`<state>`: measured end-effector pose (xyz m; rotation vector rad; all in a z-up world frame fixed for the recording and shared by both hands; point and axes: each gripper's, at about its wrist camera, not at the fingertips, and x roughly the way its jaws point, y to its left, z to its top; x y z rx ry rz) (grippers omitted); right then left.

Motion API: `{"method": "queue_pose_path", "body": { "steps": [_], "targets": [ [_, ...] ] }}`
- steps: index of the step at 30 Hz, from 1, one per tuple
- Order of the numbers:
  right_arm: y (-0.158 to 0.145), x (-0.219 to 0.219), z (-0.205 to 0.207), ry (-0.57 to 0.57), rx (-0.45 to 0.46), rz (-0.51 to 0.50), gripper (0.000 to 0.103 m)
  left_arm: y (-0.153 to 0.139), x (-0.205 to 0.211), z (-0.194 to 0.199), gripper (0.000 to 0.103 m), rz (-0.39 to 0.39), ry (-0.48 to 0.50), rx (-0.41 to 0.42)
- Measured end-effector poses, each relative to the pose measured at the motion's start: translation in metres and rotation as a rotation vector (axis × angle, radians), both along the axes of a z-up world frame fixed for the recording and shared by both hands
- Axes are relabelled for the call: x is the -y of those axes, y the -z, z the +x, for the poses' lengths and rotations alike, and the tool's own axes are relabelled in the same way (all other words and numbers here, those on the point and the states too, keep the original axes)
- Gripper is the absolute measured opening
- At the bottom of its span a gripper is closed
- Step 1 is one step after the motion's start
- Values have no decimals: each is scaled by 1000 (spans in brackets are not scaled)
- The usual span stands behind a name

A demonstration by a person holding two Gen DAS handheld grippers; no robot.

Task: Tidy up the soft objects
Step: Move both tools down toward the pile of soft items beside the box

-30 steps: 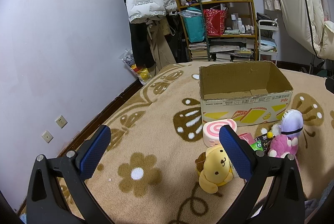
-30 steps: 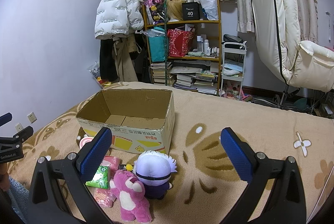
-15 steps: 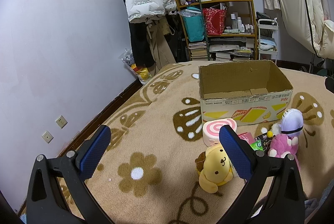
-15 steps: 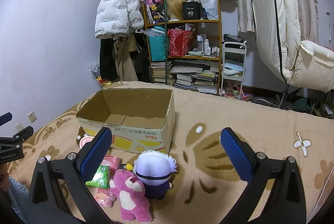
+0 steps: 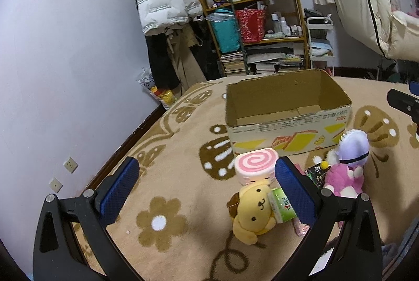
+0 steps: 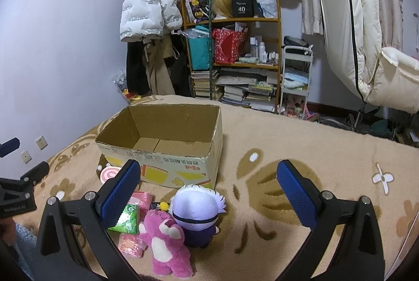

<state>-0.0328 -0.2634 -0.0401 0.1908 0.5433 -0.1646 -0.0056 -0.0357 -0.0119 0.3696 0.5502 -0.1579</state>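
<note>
Cardboard box point(image 6: 167, 147), empty, awaits toys heaped before it: yellow dog point(image 5: 252, 213), pink bear point(image 6: 166, 241). Left gripper point(image 5: 207, 189) and right gripper point(image 6: 209, 192) gape wide, unladen.

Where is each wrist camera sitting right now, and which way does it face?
Left wrist: on the left hand-held gripper, facing the cardboard box and yellow plush; its open blue-padded fingers show.
Right wrist: on the right hand-held gripper, facing the same box over the pink plush and white-haired doll; open fingers show, a sleeve at lower left.
Shared: box, swirl cushion, both dolls, bookshelf.
</note>
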Motion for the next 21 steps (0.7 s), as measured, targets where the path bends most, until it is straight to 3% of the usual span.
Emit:
{"method": "queue_pose_path", "body": {
  "steps": [9,21],
  "targets": [
    [15,7,23,-4,-86,80,103,19,27,17,102,54,14,-47],
    [52,8,56,-50,-208,127,103,55,47,53,102,63,-28,-199]
  ]
}}
